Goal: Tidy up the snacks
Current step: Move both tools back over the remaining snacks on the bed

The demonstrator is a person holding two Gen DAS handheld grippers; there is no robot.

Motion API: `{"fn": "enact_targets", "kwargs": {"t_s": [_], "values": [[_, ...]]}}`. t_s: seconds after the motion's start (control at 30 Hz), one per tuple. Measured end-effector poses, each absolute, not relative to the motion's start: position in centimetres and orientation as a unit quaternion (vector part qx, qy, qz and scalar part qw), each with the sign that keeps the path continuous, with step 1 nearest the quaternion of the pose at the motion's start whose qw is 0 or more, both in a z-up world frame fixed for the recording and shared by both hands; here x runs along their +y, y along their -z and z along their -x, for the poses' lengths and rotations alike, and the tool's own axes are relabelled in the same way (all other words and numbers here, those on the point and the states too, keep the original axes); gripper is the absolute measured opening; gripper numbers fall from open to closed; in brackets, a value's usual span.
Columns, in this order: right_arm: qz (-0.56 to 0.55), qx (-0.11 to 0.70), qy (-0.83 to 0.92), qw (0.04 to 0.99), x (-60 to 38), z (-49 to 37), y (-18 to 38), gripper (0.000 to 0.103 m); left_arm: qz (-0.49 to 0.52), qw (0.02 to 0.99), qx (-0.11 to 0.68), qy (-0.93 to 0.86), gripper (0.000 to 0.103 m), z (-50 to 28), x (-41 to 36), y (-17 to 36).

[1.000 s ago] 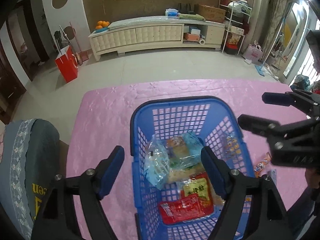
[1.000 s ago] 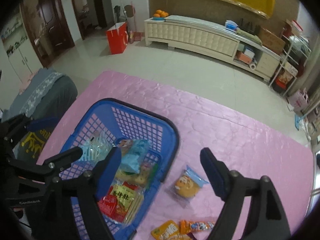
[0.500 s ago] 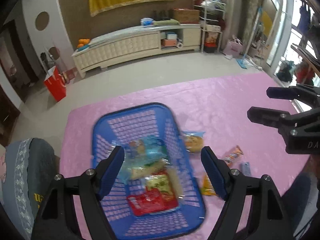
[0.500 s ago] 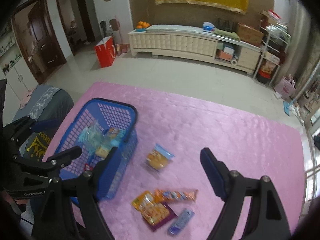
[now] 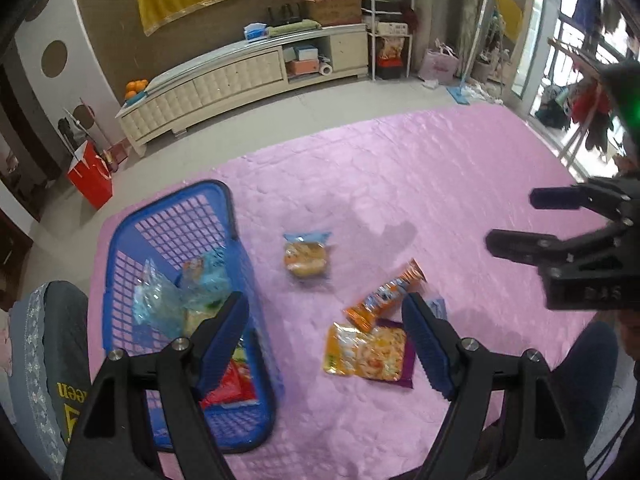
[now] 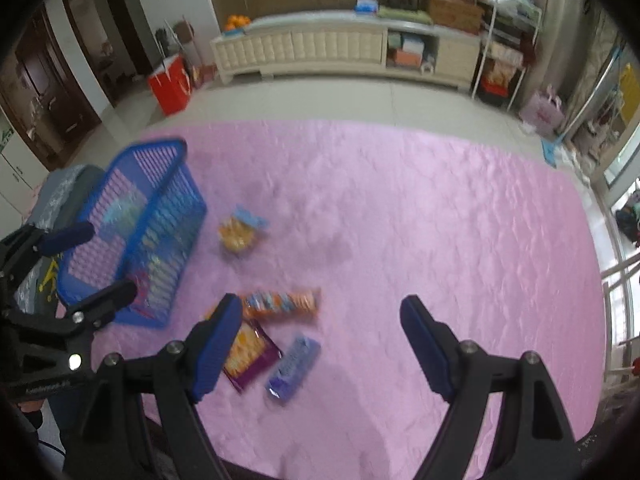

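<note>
A blue basket [image 5: 172, 216] [image 6: 160, 184] with several snack packs inside sits at the left of the pink table. Loose on the cloth lie a bread pack [image 5: 306, 260] [image 6: 238, 232], an orange snack tube [image 5: 384, 294] [image 6: 282, 302], a yellow-purple flat pack [image 5: 366, 354] [image 6: 248, 352] and a blue bar pack [image 6: 294, 366]. My left gripper [image 5: 326, 344] is open and empty, above the basket's right wall and the flat pack. My right gripper [image 6: 320, 348] is open and empty above the blue bar pack.
The pink table cloth [image 5: 400, 184] [image 6: 420, 208] stretches right of the snacks. A grey chair back [image 5: 44, 344] stands left of the basket. A cream cabinet [image 5: 240, 76] and a red bag [image 5: 90, 178] stand on the floor beyond.
Both grippers have swung right and pulled back from the basket. The loose snacks on the cloth have come into view. Both stay open and empty.
</note>
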State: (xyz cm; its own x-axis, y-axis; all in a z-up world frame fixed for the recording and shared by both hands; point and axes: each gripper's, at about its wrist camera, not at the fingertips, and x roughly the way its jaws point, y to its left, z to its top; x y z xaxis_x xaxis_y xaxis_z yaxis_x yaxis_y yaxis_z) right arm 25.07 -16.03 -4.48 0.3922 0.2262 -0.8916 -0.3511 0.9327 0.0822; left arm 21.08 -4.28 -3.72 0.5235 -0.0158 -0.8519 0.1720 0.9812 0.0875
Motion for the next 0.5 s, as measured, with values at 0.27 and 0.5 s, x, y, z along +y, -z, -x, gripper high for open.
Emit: {"fn": "enact_targets", "kwargs": {"t_s": [0.27, 0.5], "values": [[0.055, 0.551, -0.209, 0.806, -16.4, -23.4, 9.0, 0.081, -0.081, 0.862, 0.499, 0.030, 0.070, -17.0, -6.1, 7.1], [0.029, 0.607, -0.221, 0.762, -16.1, -23.6, 14.8, 0.068, -0.001, 0.845, 0.534, 0.009, 0.060, -15.6, -5.2, 11.2]]}}
